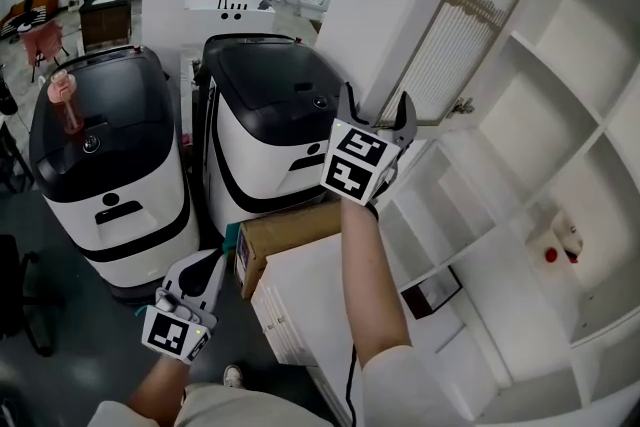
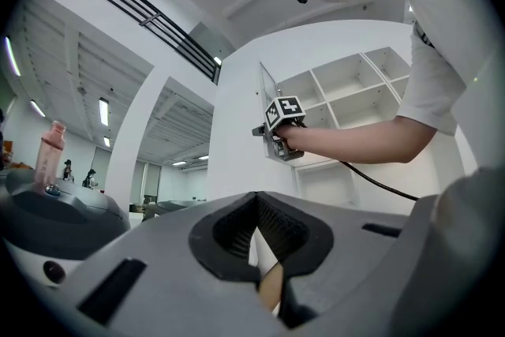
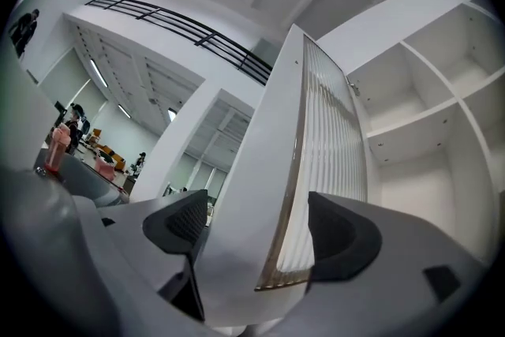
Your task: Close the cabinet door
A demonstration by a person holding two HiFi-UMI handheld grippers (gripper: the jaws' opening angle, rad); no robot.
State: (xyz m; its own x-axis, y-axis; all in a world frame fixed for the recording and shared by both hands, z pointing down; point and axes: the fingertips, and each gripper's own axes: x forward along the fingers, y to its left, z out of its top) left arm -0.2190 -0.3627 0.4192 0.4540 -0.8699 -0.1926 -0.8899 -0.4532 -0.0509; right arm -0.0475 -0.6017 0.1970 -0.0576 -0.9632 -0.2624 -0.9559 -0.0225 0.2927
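Note:
The white cabinet door (image 1: 430,5) with a ribbed glass panel stands swung out from the open shelving (image 1: 560,115). My right gripper (image 1: 376,105) is raised at the door's lower corner, one jaw on each side of it. In the right gripper view the door edge (image 3: 268,193) runs between the pads (image 3: 339,237), with a gap showing at the left pad, so my right gripper (image 3: 260,237) stands wide open around it. My left gripper (image 1: 200,270) hangs low at the left, away from the cabinet. In its own view my left gripper (image 2: 260,249) has its jaws together on nothing.
Two black-and-white machines (image 1: 100,155) (image 1: 270,115) stand to the door's left, a pink bottle (image 1: 62,100) on one. A cardboard box (image 1: 290,235) lies below the right arm. A small red-and-white object (image 1: 560,245) and a dark flat thing (image 1: 430,290) sit on shelves.

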